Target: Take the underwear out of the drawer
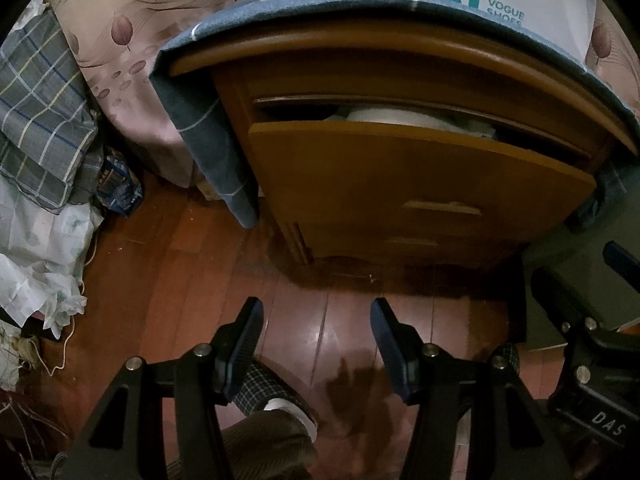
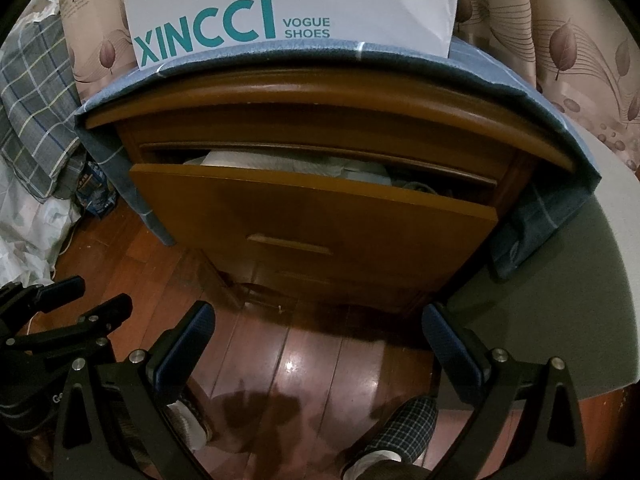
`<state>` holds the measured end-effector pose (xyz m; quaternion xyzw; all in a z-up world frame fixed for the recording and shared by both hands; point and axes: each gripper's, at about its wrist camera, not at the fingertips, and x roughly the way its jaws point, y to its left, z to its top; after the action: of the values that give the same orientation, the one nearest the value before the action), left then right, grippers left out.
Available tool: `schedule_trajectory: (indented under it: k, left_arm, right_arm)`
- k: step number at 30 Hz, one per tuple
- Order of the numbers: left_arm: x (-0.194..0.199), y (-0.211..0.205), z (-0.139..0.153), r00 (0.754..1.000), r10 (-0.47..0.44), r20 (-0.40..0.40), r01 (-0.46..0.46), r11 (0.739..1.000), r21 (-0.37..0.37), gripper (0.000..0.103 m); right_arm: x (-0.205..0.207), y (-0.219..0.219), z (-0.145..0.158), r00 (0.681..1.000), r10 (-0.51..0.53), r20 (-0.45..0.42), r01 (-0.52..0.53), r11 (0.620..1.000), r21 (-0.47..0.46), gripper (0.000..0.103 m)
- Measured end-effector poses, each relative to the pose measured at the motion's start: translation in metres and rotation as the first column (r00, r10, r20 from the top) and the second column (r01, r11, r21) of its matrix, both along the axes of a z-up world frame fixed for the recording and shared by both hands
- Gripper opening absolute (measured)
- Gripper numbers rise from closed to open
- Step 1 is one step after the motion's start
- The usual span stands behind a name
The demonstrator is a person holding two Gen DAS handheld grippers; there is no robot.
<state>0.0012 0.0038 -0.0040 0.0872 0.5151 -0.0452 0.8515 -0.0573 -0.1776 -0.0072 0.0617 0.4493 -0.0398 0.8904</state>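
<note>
Both tongs, left tongs point(image 1: 316, 344) and right tongs point(image 2: 318, 344), hang open and empty over the floor point(image 2: 304, 360), while the drawer point(image 2: 312, 216) at 12 o'clock stands ajar, pale underwear point(image 2: 280, 162) inside, ready for reaching.

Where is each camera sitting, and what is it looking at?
Left wrist: sits on the left gripper, looks down at the floor and the nightstand's part-open top drawer; open jaws and a checked slipper show.
Right wrist: sits on the right gripper, faces the same drawer; wider open jaws and both feet show, the left gripper beside it.
Both share: the drawer with pale cloth inside, the XINCCI bag, the wooden floor.
</note>
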Motion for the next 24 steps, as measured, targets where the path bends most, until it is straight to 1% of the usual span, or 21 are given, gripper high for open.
schedule_trajectory:
  k: [24]
  left_arm:
    - [0.0029,-0.0025,-0.0017,1.0,0.001,-0.013,0.0,1.0,0.008,0.057]
  right_arm:
    - [-0.0003,-0.0007,0.0017,1.0,-0.006,-0.004,0.006,1.0,0.016,0.103]
